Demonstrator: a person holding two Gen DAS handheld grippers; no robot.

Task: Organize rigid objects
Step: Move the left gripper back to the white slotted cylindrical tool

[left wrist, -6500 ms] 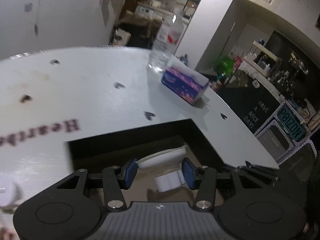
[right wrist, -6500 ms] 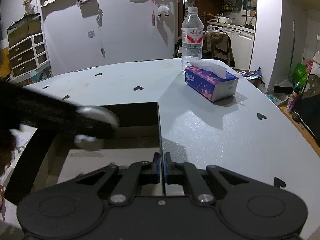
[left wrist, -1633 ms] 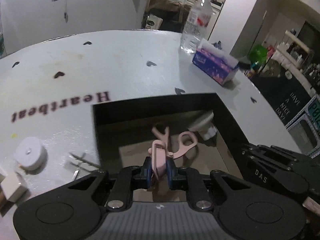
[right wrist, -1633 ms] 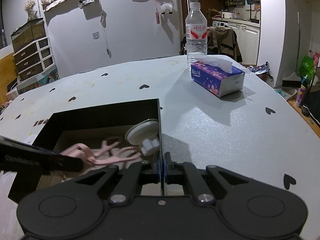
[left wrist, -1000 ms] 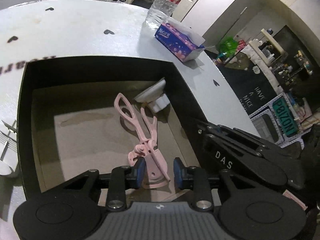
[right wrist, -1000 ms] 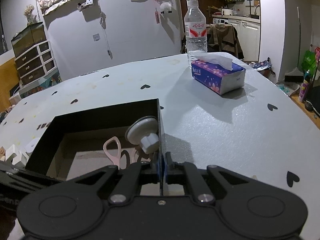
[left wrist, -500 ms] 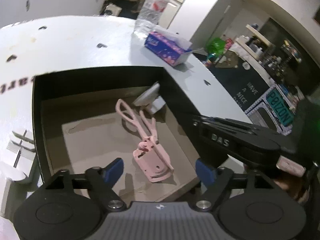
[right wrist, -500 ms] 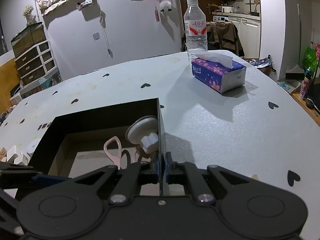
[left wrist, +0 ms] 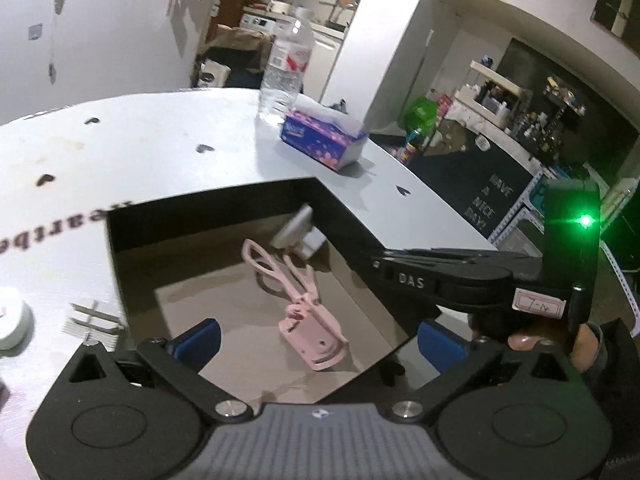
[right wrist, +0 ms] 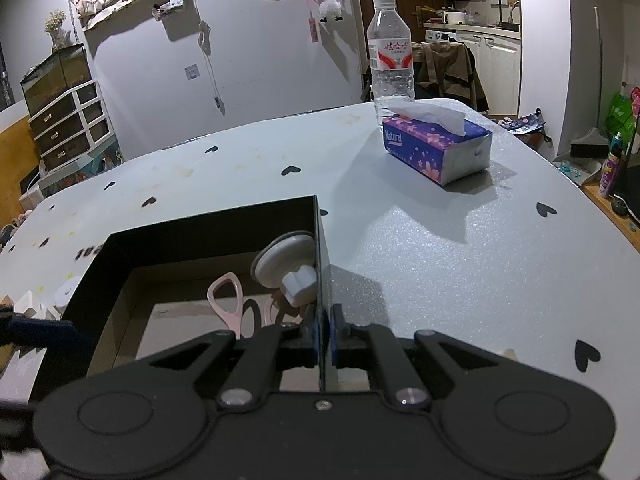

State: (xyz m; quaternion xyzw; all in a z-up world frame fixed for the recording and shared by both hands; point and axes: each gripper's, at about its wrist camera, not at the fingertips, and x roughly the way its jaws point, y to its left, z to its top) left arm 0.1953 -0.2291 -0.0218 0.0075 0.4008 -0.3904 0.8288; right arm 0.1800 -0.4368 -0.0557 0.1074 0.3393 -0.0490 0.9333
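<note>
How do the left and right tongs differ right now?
The left tongs are spread wide and hold nothing, above the pink eyelash curler in the box. The right tongs are shut on the box's right wall. Both have blue pads and sit at the box.

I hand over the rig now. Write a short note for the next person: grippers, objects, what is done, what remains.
Left gripper: open, empty, above the box.
Right gripper: shut on the box's right wall, steadying it.
Done: pink curler and white suction hook lie in the box.
Left: white round piece and small pale items on the table, left of the box.
</note>
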